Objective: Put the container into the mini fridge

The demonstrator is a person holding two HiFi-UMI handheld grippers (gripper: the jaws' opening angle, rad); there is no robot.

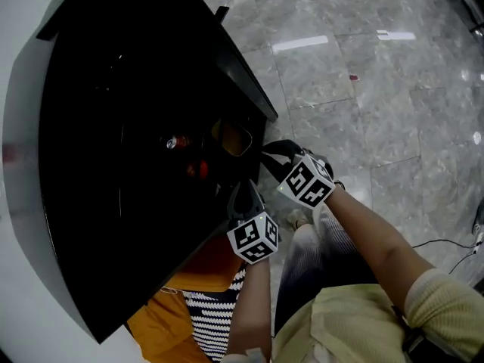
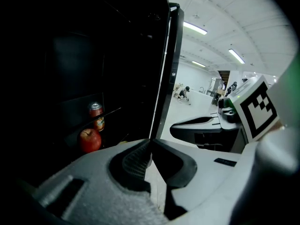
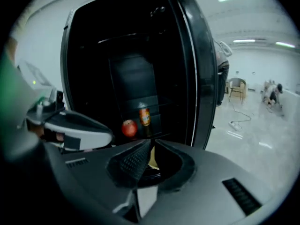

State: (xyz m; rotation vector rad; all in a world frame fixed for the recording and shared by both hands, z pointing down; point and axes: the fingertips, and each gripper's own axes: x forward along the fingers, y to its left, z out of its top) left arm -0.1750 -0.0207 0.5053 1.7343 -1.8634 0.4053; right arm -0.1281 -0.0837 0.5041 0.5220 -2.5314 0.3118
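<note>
The right claw (image 3: pixel 151 144) is clamped on the rim of the container (image 3: pixel 151 161), which hangs just below its tips at the mouth of the open mini fridge (image 1: pixel 113 127). The left claw (image 2: pixel 151 142) is closed on nothing, just beside it. So thin a pinch could let the container tilt and spill. It could also knock the apple (image 3: pixel 128 128) and can (image 3: pixel 144 116) straight ahead.
</note>
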